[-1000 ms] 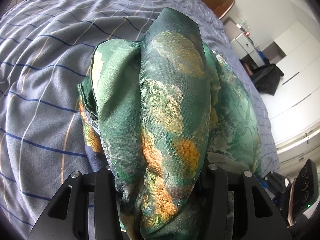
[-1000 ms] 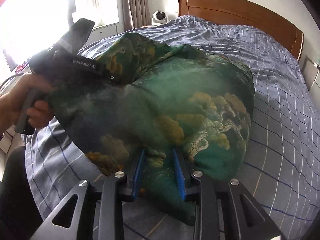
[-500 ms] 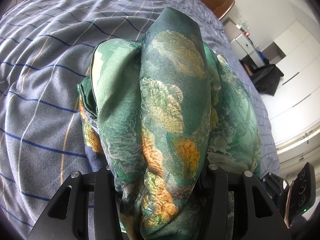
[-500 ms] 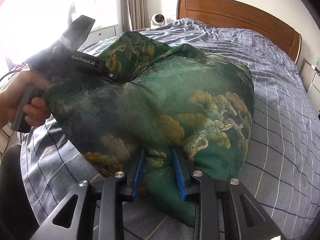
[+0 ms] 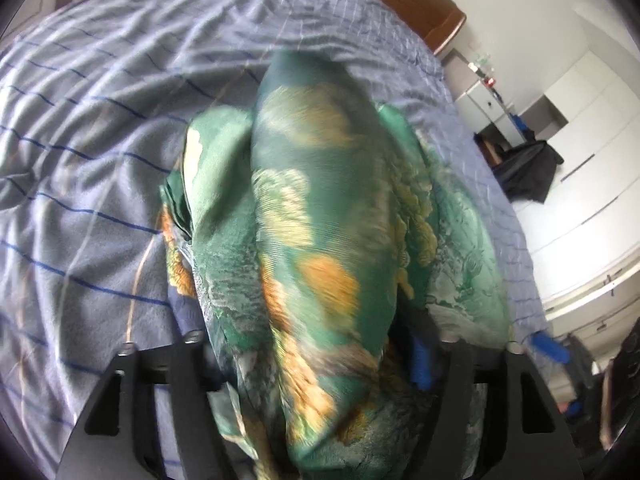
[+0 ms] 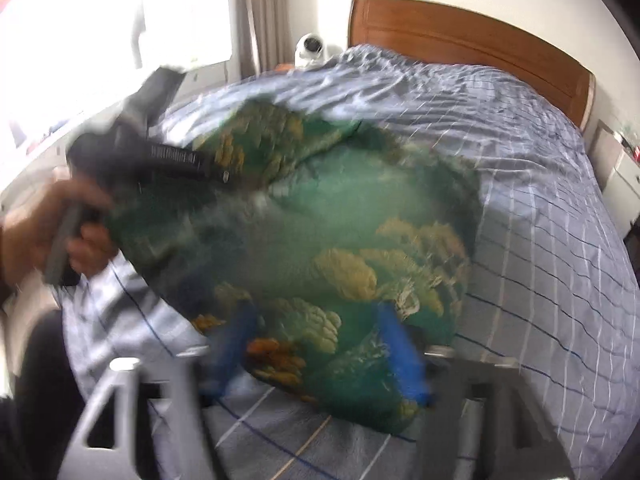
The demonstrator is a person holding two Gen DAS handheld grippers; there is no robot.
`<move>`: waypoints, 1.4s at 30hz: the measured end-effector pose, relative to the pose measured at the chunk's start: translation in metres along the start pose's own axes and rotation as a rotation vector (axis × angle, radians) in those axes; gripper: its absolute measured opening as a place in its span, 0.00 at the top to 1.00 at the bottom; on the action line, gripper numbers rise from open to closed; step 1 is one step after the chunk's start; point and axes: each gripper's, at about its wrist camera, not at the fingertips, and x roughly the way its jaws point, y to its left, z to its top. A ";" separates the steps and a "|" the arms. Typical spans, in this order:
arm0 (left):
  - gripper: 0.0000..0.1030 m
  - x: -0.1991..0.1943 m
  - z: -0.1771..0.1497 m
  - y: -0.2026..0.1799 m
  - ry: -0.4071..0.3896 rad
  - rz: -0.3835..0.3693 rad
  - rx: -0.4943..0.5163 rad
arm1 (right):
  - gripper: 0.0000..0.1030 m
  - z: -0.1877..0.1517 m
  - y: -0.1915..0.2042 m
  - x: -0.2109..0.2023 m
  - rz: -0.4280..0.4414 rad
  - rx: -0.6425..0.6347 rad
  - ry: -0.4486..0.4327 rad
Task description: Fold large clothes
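A large green garment with orange and cream print (image 5: 320, 216) lies bunched on the bed and drapes over both grippers. In the left wrist view the cloth runs between the fingers of my left gripper (image 5: 316, 360), whose jaws stand wide apart. In the right wrist view the garment (image 6: 328, 240) lies across my right gripper (image 6: 320, 344); its blue fingers (image 6: 400, 352) are spread wide, with the cloth between them. The left gripper's body (image 6: 160, 156) and the hand holding it show at the left. Both views are motion-blurred.
The bed has a grey-blue checked cover (image 5: 88, 168) and a wooden headboard (image 6: 460, 40). A white fan (image 6: 312, 46) stands by the curtain. White cabinets and a dark bag (image 5: 528, 168) stand to the right of the bed.
Both grippers have opened: the right gripper's blue fingers moved from close together on the cloth to wide apart, and the left jaws widened too. Both views are now blurred by motion.
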 end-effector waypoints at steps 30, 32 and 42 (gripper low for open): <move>0.01 -0.075 -0.057 -0.013 -0.068 0.406 0.198 | 0.15 -0.047 -0.052 -0.077 -0.136 0.166 -0.075; 0.01 -0.076 -0.057 -0.010 -0.059 0.387 0.186 | 0.15 -0.048 -0.050 -0.074 -0.136 0.156 -0.070; 0.01 -0.121 -0.017 0.008 -0.120 0.117 0.058 | 0.15 -0.048 -0.046 -0.066 -0.129 0.153 -0.065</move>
